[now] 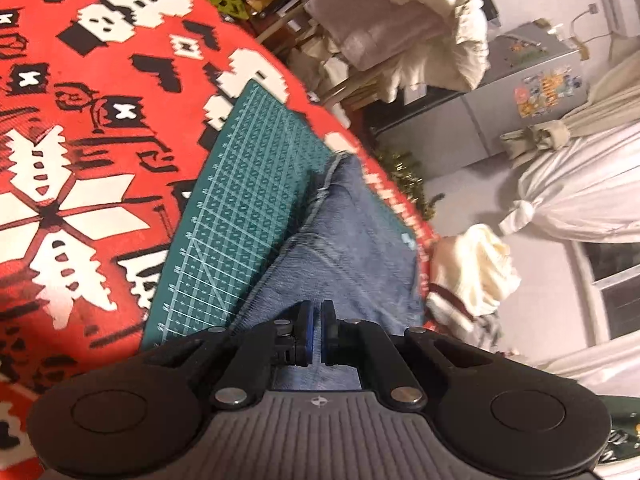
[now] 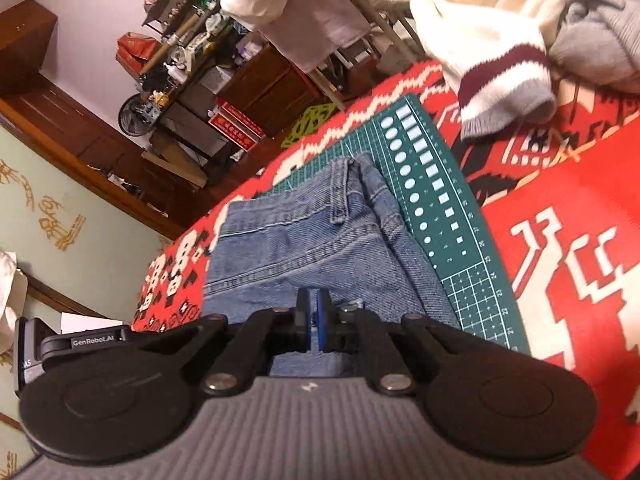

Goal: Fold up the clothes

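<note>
Mid-fold: your 2 grippers, left gripper and right gripper, each look clenched on the jeans' near edge; next, carry it far across the cutting mat.

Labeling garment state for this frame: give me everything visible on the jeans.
The jeans are blue, faded denim with pale stitched seams and a belt loop near the waistband. They lie folded on the green cutting mat, one edge spilling onto the red patterned cloth. Both the left gripper and the right gripper are shut on denim at their near edges.
</note>
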Demonstrator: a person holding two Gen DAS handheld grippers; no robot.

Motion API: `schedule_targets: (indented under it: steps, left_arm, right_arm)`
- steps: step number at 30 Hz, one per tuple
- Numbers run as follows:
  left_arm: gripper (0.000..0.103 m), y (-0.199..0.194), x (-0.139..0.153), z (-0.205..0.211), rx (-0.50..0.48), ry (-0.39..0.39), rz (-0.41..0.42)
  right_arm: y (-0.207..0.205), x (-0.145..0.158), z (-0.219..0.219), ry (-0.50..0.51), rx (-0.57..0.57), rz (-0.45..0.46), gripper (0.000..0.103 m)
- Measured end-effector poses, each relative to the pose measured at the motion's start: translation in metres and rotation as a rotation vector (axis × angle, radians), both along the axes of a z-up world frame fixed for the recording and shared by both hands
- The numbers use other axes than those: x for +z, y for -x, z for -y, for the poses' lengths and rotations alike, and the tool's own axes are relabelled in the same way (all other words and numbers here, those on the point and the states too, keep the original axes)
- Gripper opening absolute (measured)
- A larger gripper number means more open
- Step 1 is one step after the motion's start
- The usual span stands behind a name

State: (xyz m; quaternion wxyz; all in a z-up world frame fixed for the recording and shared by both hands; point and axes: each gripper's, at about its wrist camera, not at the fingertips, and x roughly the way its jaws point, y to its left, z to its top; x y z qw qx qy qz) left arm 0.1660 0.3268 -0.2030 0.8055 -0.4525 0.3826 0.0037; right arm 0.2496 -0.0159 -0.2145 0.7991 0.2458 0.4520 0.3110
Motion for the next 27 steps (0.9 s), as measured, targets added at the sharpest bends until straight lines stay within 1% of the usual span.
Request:
schedule_targets:
  steps: [2,4,9,11,13,14,16,19,20,22,23,24,25,26,27]
  left_arm:
    - [0.002,-0.002,-0.004,0.001,0.0,-0.02,-0.016]
    - [0.003,-0.003,-0.006,-0.001,0.003,-0.009,-0.017]
    - [0.003,-0.003,-0.008,-0.003,0.002,-0.005,-0.017]
    - [0.003,-0.002,-0.008,-0.003,0.002,-0.005,-0.017]
    - [0.003,-0.002,-0.007,-0.002,0.004,-0.004,-0.018]
    - [0.002,-0.003,-0.006,-0.003,0.006,-0.003,-0.019]
    - [0.002,-0.003,-0.003,-0.001,0.009,-0.006,-0.023]
    - [0.004,-0.004,0.01,-0.002,0.005,-0.018,0.007]
    - [0.004,-0.004,0.016,-0.003,0.006,-0.028,0.019]
    - [0.007,-0.004,0.027,-0.005,0.008,-0.043,0.041]
    - [0.014,-0.005,0.03,-0.006,0.01,-0.043,0.045]
    - [0.02,-0.007,0.033,-0.008,0.013,-0.043,0.043]
    - [0.021,-0.01,0.036,-0.011,0.014,-0.049,0.038]
    - [0.024,-0.014,0.039,-0.012,0.008,-0.06,0.038]
    - [0.032,-0.02,0.042,-0.014,-0.002,-0.076,0.038]
  right_arm:
    - [-0.006,-0.005,-0.002,0.012,-0.012,-0.004,0.005]
    - [-0.011,-0.008,0.002,0.012,-0.03,-0.01,0.0]
    - [-0.019,-0.014,0.018,-0.01,-0.077,-0.024,0.0]
    - [-0.019,-0.01,0.021,0.054,-0.104,0.008,0.0]
    - [-0.019,-0.008,0.026,0.085,-0.123,0.021,0.0]
    - [-0.019,-0.008,0.029,0.077,-0.133,0.016,0.005]
    - [-0.019,-0.003,0.035,0.051,-0.141,0.022,0.005]
    - [-0.018,0.009,0.038,0.017,-0.114,0.057,0.006]
    - [-0.019,0.014,0.036,0.014,-0.104,0.066,0.008]
    - [-0.023,0.021,0.031,0.035,-0.088,0.076,0.01]
    - [-0.027,0.025,0.028,0.046,-0.073,0.082,0.013]
    - [-0.03,0.029,0.026,0.056,-0.057,0.089,0.019]
    - [-0.035,0.032,0.022,0.071,-0.034,0.099,0.022]
    - [-0.04,0.035,0.018,0.09,-0.012,0.11,0.024]
    - [-0.047,0.038,0.012,0.128,0.009,0.122,0.026]
